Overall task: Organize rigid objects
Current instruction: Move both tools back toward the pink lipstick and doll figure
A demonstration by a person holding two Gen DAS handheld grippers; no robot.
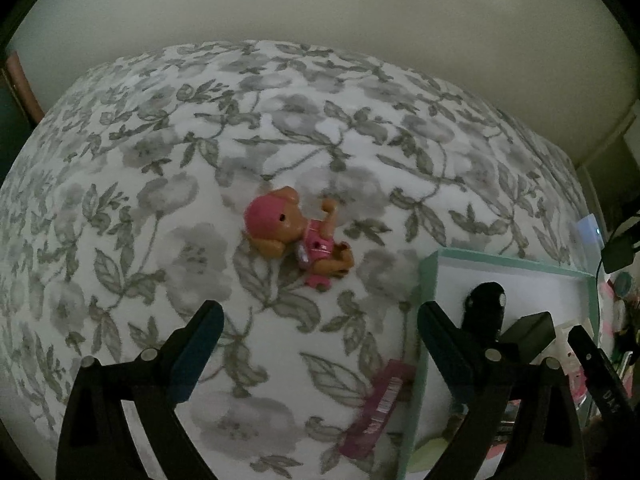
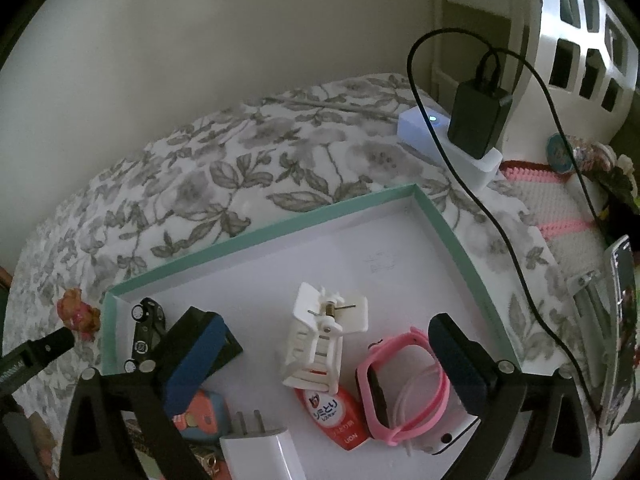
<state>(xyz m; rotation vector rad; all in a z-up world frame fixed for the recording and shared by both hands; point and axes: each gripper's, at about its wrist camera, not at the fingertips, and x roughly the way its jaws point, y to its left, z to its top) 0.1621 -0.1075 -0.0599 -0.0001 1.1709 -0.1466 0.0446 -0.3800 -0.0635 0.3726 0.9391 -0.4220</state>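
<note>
Pink toy figure (image 1: 298, 238) beyond left jaws, apart; both jaws spread wide, empty

The bed cover (image 1: 168, 200) under both tongs is soft matt cloth with grey flowers. Past the left tongs lies a toy dog (image 1: 298, 236) of smooth, shiny plastic. Under the right tongs the box (image 2: 256, 245) looks like smooth matt card. Between those fingers lie a white hard plastic clip (image 2: 320, 336) and a pink rubbery watch (image 2: 400, 384).
</note>
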